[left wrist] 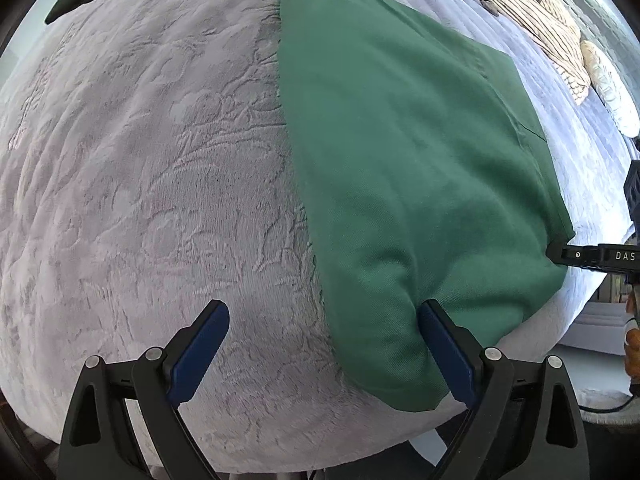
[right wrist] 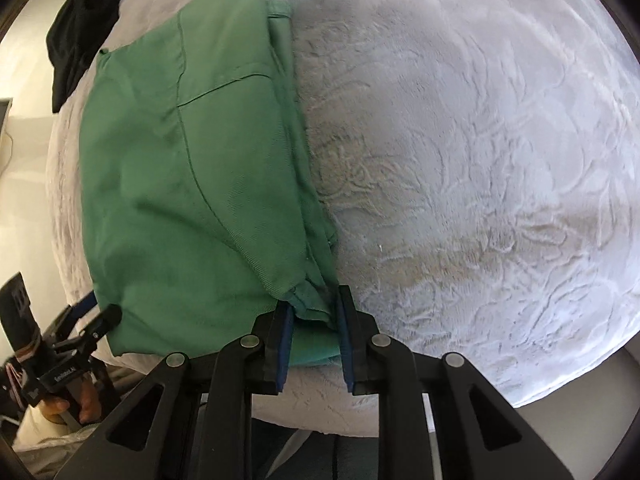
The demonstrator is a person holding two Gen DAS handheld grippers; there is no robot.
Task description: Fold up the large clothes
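Green garment (left wrist: 400, 152) folded lengthwise, lying flat on the grey textured bed cover (left wrist: 152, 184), near edge of the bed. Left tool (left wrist: 324, 344) spread wide, one blue pad touching the near hem, nothing gripped. Right tool (right wrist: 312, 344) partly closed, bunched corner of cloth between the pads. Black clothing (right wrist: 80, 32) at the far corner; cream knit (left wrist: 536, 20) along the far edge.

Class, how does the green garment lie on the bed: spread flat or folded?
Folded. The green garment shows stacked layered edges along its right side, forming a narrow panel on the bed cover.
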